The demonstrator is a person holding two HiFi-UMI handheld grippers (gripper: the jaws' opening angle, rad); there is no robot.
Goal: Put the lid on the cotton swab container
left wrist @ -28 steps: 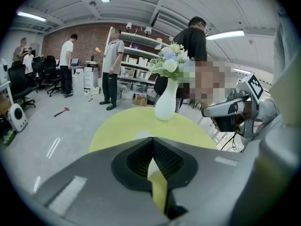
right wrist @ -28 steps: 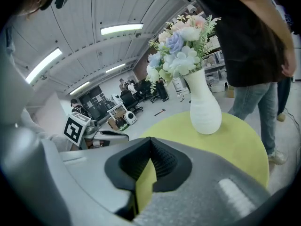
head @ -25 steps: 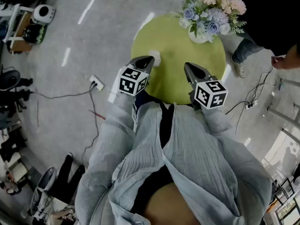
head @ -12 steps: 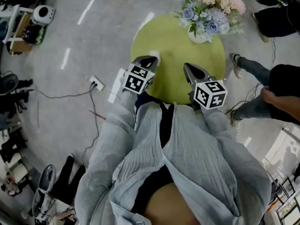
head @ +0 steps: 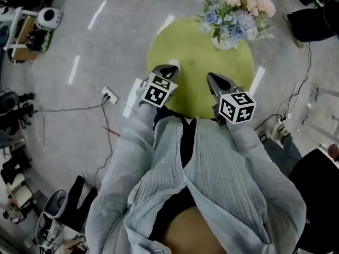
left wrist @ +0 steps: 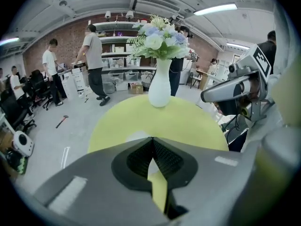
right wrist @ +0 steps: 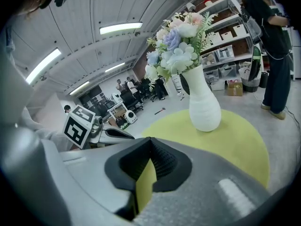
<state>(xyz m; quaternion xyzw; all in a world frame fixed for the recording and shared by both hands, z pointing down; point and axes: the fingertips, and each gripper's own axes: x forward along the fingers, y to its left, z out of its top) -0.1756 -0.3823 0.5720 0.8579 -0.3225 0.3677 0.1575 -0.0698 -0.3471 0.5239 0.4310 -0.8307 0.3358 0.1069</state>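
Nearest, the person's shirt [head: 212, 184] fills the low part of the head view, with both arms reaching forward over the near edge of the round green table [head: 193, 89]. The left gripper [head: 168, 69] and the right gripper [head: 212, 77] hover side by side above that edge, seemingly poised before a reach. Each has its jaws pressed together with nothing between them; only the table's colour shows through the slit. Just past the left gripper's tip sits a small white thing [head: 174, 64], probably the cotton swab container or its lid, too small to tell which. The left gripper looks best placed to go for it. At the far side stands a white vase [head: 225, 40] of flowers [head: 238, 9], well apart from the grippers
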